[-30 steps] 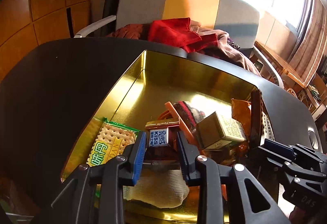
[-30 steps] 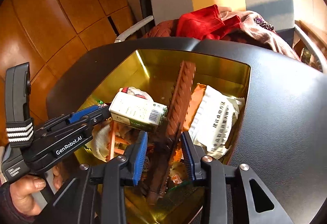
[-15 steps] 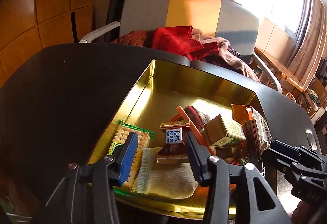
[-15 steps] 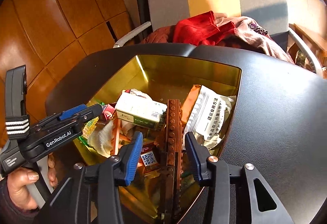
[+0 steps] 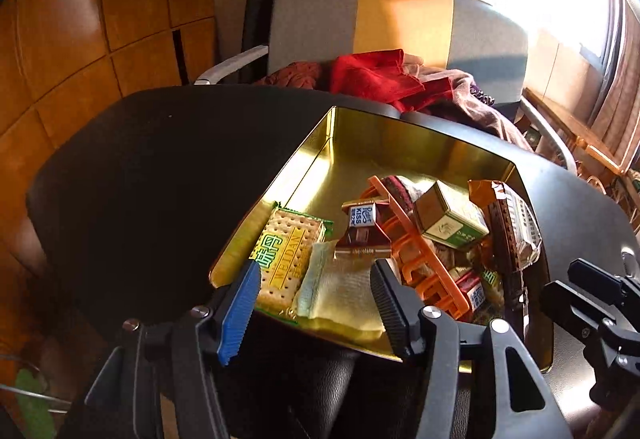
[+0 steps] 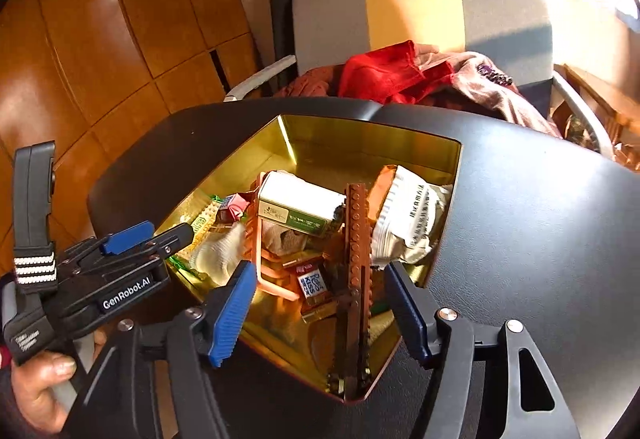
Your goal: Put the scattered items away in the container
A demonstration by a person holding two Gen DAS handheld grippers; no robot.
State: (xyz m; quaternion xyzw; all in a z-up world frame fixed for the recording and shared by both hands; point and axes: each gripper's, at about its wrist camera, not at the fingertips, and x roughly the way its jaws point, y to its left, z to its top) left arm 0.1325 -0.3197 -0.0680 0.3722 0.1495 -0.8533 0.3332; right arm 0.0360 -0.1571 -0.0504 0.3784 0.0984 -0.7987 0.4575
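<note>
A gold tin (image 5: 392,135) (image 6: 360,135) on the black table holds several items: a cracker packet (image 5: 286,253), a folded pale cloth (image 5: 340,291), a small chocolate box (image 5: 360,217), an orange plastic rack (image 5: 416,243), a tea box (image 5: 448,217) (image 6: 300,207), a long brown brick strip (image 6: 356,263) and a white snack bag (image 6: 412,215). My left gripper (image 5: 316,303) hangs over the tin's near edge, jaws opening, nothing between them. My right gripper (image 6: 320,303) hovers above the brick strip, jaws opening, pads clear of it.
Behind the table stands a grey and yellow chair (image 5: 400,15) piled with red and brown cloth (image 5: 376,75). Wood panelling (image 5: 100,19) lines the left. A hand (image 6: 44,379) grips the left tool at lower left in the right wrist view. Bright window at right.
Both grippers have drawn back from the tin and opened wider. The left one let go of the chocolate box; the right one let go of the brown brick strip, which now lies in the tin.
</note>
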